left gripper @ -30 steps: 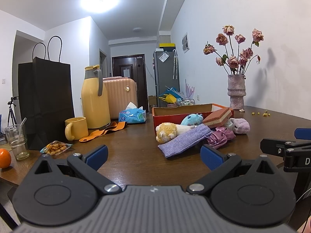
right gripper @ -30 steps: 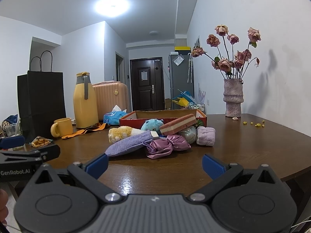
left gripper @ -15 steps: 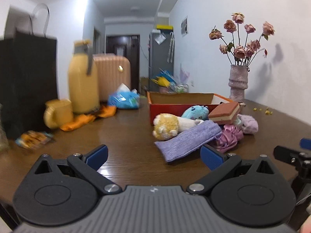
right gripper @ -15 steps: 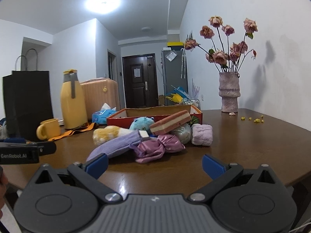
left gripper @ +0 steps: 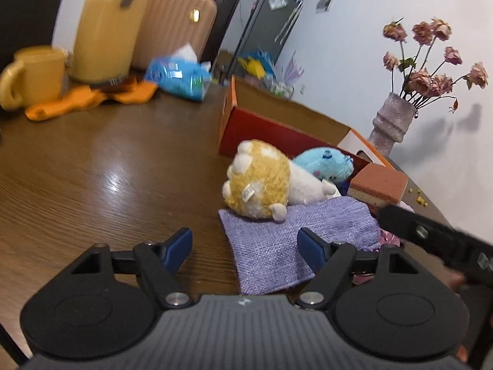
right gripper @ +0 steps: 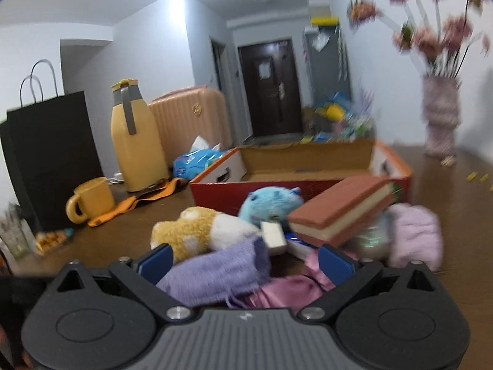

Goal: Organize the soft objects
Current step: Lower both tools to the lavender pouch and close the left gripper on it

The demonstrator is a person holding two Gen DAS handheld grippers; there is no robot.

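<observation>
From the left wrist view, the left gripper [left gripper: 245, 245], jaws closing on nothing yet, straddles the purple cloth [left gripper: 295, 237] lying on the worktop [left gripper: 101, 166]. From the right wrist view, the right gripper [right gripper: 245, 262] is closing around that cloth's other end [right gripper: 215, 271], untouched; next, both pinch and lift it toward the red box [right gripper: 308, 166].

Dark wooden table [left gripper: 92, 166] under red box [right gripper: 277, 182], purple cloth [left gripper: 283, 240], yellow mug [right gripper: 92, 199], vase [left gripper: 391, 123]

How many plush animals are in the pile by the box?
2: a yellow plush lying on the purple cloth, and a blue plush behind it against the red box. Others may be hidden underneath.
</observation>
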